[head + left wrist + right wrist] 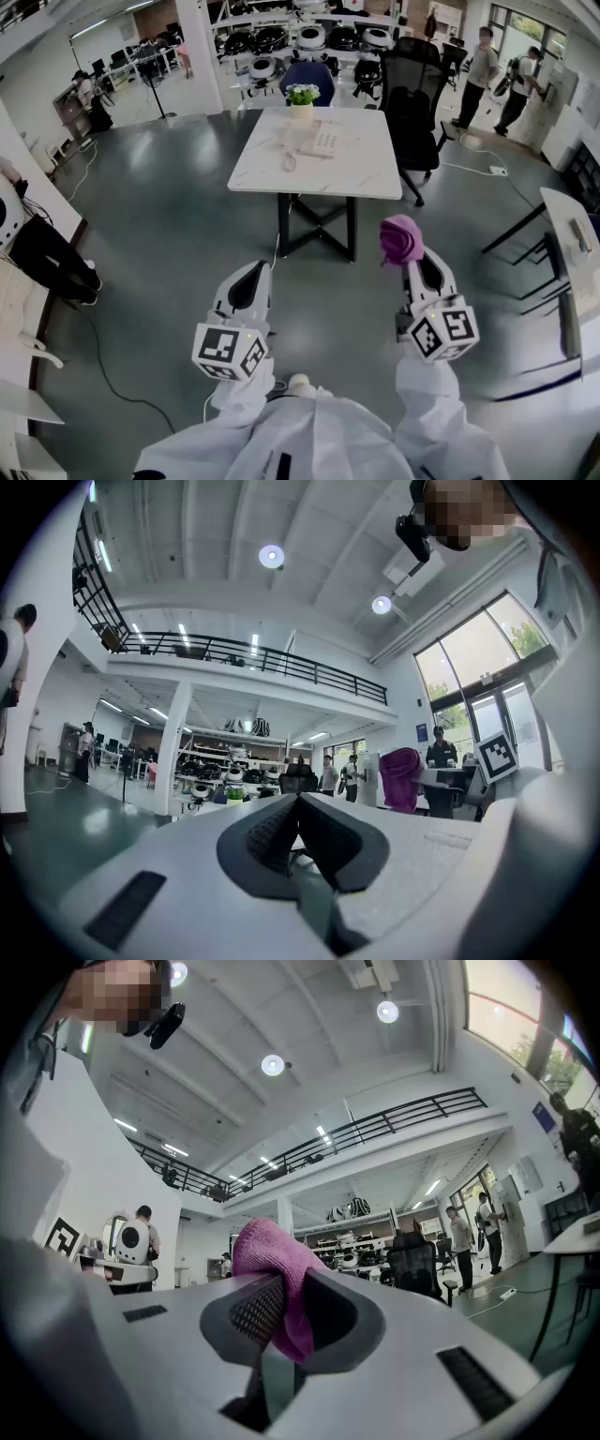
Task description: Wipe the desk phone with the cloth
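Right gripper [281, 1321] jaws clamp cloth [272, 1260] — desk phone [322, 142] well apart.

The person wears a loose white suit with baggy, creased sleeves [427, 403]. The left gripper [251, 272] and right gripper [419, 265] are alike: moulded white shells with dark grey ribbed fingers [272, 834]. At six o'clock on each sits a cube [230, 351] of black-and-white square markers.

No legible text, numbers or brands. Coded square markers [442, 333] carry no characters; blue wall sign [421, 731] beside window [469, 677] unreadable.
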The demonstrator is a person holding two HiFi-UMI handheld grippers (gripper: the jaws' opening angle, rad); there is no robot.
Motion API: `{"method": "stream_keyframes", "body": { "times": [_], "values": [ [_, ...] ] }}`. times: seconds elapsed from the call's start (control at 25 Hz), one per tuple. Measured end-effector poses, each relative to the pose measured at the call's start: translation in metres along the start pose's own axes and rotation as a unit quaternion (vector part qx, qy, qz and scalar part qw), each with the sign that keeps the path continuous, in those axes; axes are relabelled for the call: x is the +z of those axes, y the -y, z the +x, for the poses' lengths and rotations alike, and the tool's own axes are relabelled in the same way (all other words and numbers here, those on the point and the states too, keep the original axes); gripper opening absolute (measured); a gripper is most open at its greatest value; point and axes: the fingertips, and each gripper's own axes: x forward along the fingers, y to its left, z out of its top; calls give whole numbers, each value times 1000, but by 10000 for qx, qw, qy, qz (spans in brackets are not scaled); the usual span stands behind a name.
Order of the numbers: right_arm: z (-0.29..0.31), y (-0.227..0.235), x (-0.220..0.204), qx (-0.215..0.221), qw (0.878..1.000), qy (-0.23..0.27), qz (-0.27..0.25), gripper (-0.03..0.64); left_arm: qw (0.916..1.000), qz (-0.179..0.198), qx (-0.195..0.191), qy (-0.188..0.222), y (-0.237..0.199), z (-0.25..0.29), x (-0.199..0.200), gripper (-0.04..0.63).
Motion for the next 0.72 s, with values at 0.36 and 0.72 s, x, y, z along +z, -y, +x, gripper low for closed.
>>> {"method": "stream_keyframes", "body": {
  "times": [0.36, 0.72],
  "values": [
    [-10, 0, 1, -37, 10000, -54, -10, 37, 10000, 5, 69, -13, 0, -7, 4, -2],
    [-15, 3, 1, -7, 10000, -46, 11, 37, 10000, 34, 63, -52, 8, -10, 2, -2]
  ]
}}
